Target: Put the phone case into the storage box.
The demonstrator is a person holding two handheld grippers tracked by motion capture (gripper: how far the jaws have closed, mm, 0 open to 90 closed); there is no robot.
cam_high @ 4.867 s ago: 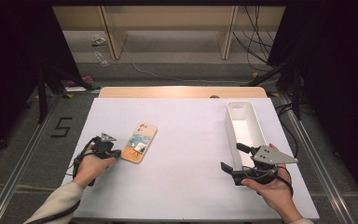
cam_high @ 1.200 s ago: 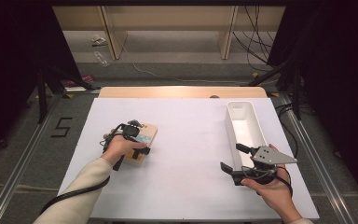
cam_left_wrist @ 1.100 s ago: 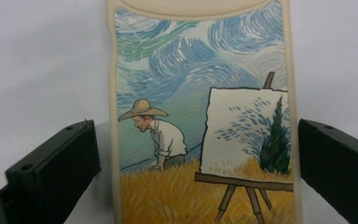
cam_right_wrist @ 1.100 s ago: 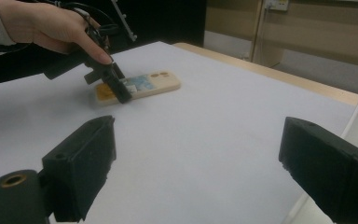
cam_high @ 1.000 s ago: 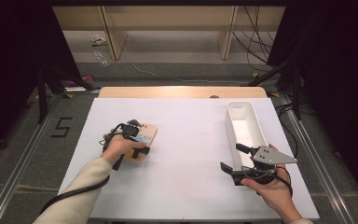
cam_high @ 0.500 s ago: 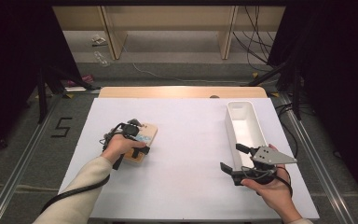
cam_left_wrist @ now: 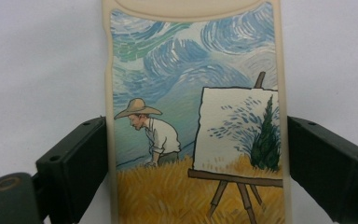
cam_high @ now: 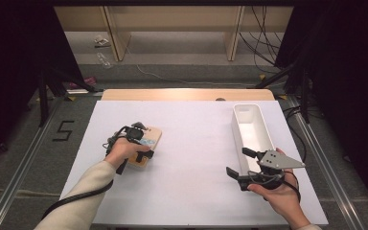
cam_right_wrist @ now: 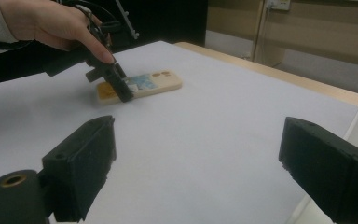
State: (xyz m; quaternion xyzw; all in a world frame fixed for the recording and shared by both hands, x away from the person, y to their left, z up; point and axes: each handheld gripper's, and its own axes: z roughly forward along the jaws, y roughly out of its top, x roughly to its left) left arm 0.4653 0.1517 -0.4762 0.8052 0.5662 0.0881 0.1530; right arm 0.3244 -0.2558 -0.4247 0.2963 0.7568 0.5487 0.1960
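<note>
Phone case lies flat on the left half of the table. Left gripper straddles it, jaws just closing in, pads about at its edges. Right gripper sits empty, jaws wide, beside the tray at right.

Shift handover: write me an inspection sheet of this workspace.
Surface: white table top, bare apart from the items below.
Job's things: phone case with a painter print lies flat; white tray empty.
Clutter: nothing seen.
Grippers: left gripper straddles the case, jaws just been closing, left jaw at its edge, right jaw a sliver off; right gripper open, holding nothing.
Cables: one trails from the left gripper.
Surroundings: wooden shelving, dark curtains.
</note>
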